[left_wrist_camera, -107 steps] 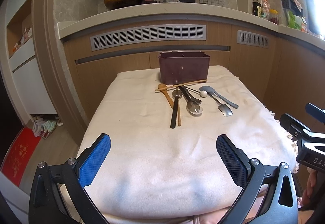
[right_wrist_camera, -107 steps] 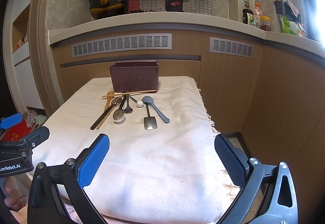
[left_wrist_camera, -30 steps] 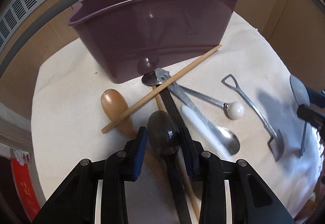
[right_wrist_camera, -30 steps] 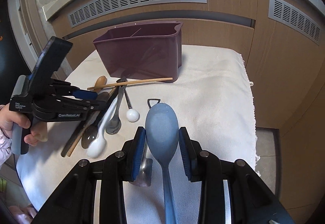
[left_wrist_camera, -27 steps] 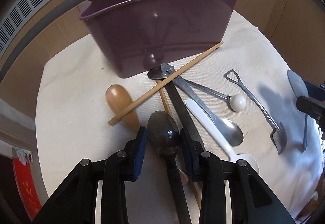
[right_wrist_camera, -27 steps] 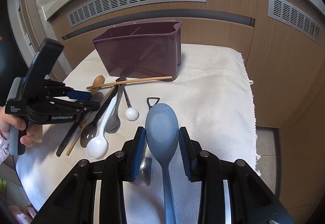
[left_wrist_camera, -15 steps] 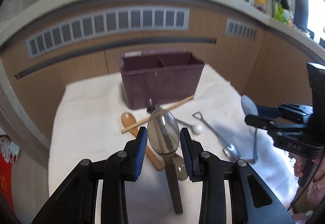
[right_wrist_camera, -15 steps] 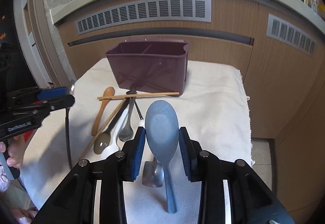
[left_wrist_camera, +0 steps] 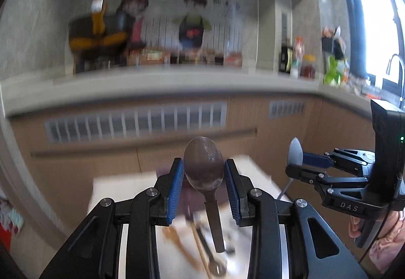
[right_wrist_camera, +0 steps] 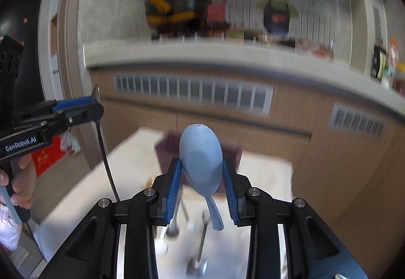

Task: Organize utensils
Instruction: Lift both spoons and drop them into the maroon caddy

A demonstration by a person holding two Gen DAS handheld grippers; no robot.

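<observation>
My left gripper [left_wrist_camera: 204, 176] is shut on a dark spoon [left_wrist_camera: 204, 165], gripped by its bowl, the black handle hanging down. My right gripper [right_wrist_camera: 201, 176] is shut on a blue spoon [right_wrist_camera: 201, 155], also by its bowl, handle hanging down. Both are lifted high above the white cloth [right_wrist_camera: 121, 177]. The purple utensil box [right_wrist_camera: 167, 147] shows blurred behind the blue spoon. Several utensils [left_wrist_camera: 197, 248] lie blurred on the cloth below. The right gripper also shows in the left wrist view [left_wrist_camera: 296, 160], and the left gripper in the right wrist view [right_wrist_camera: 95, 104].
A wooden cabinet front with vent grilles [left_wrist_camera: 136, 122] and a grey countertop [left_wrist_camera: 162, 86] stand behind the table. A pot [right_wrist_camera: 172, 10] and jars [left_wrist_camera: 303, 61] sit on the counter. The table's right edge [right_wrist_camera: 291, 177] drops off by the cabinet.
Both grippers have risen and tilted up with their spoons, so the box and table have dropped low in view. The frames are motion-blurred.
</observation>
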